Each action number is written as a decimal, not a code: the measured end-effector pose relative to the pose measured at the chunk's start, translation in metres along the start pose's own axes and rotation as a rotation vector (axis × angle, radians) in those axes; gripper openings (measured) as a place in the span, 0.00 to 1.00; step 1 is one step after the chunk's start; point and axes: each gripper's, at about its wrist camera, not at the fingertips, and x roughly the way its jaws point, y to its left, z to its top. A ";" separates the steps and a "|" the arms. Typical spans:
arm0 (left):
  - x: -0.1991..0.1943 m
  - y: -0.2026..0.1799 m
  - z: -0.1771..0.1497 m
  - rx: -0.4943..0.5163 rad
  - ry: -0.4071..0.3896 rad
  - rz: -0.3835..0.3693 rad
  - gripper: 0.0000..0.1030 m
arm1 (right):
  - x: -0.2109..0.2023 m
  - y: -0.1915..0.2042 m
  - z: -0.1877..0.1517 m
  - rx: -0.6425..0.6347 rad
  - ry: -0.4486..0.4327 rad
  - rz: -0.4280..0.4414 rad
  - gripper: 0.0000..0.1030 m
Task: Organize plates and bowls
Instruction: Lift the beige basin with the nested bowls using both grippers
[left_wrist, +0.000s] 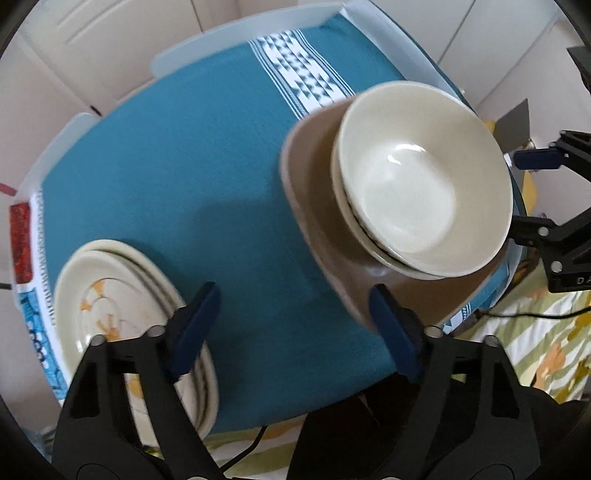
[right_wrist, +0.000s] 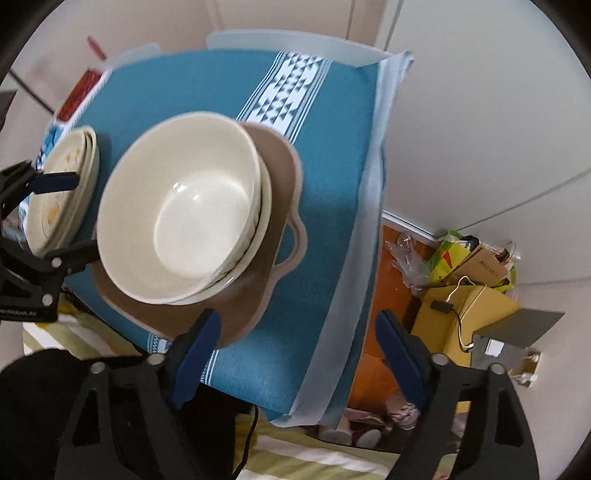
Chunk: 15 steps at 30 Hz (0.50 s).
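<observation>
Left wrist: bowls (left_wrist: 424, 177) right of open left claw (left_wrist: 291, 325).

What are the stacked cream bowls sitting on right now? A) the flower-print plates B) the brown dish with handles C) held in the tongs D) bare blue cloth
B: the stacked cream bowls rest inside the brown dish, whose handle shows on the blue cloth; the flower-print plates form a separate stack, and both tongs, left and right, stand open and empty.
</observation>
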 end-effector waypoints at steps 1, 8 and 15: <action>0.003 0.000 0.000 -0.001 0.006 -0.012 0.72 | 0.004 0.002 0.001 -0.010 0.013 0.010 0.68; 0.021 -0.007 0.004 -0.004 0.024 -0.084 0.45 | 0.023 0.003 0.007 -0.027 0.024 0.070 0.45; 0.034 -0.016 0.006 0.016 0.025 -0.092 0.30 | 0.035 0.005 0.010 -0.036 -0.016 0.118 0.28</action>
